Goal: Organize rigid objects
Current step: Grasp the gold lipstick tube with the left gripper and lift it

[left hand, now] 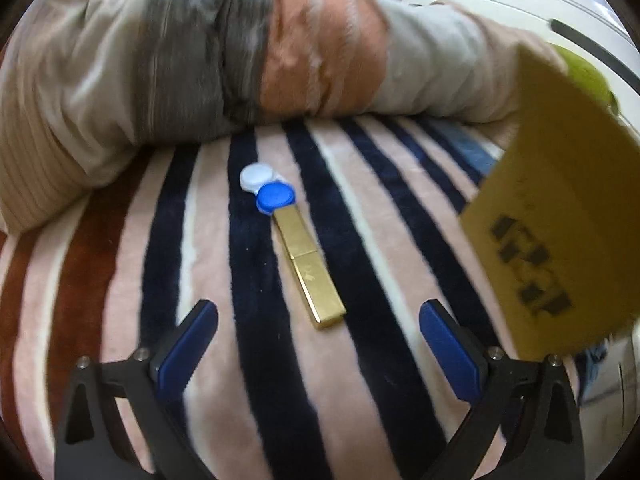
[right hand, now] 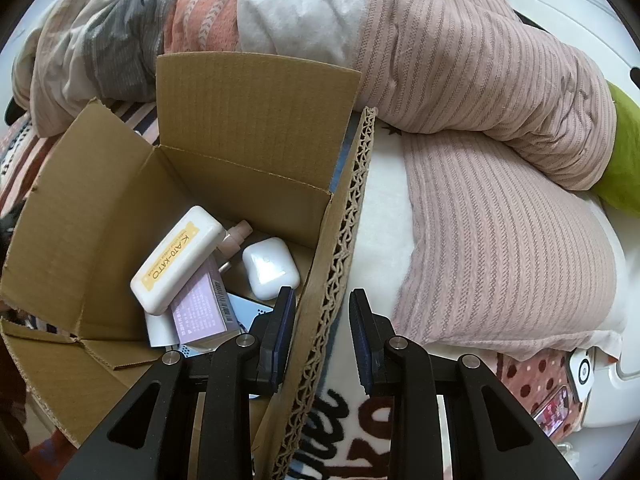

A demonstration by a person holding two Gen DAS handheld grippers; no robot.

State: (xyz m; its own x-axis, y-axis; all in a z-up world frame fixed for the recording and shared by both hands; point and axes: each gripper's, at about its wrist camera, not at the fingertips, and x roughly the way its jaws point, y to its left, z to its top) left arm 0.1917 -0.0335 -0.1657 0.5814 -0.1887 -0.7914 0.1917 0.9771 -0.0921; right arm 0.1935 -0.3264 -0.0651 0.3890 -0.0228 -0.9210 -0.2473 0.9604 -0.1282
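In the left wrist view a gold bar-shaped case lies on a striped blanket, with a blue and white twin-cap lens case touching its far end. My left gripper is open and empty, just short of the gold case. In the right wrist view an open cardboard box holds a white KATO-KATO case, a white earbud case, a pink box and other small items. My right gripper straddles the box's right flap, jaws narrowly apart around it; contact is unclear.
Rolled bedding lies behind the items in the left wrist view and fills the right of the right wrist view. The cardboard flap stands at the right in the left wrist view. A phone lies at lower right.
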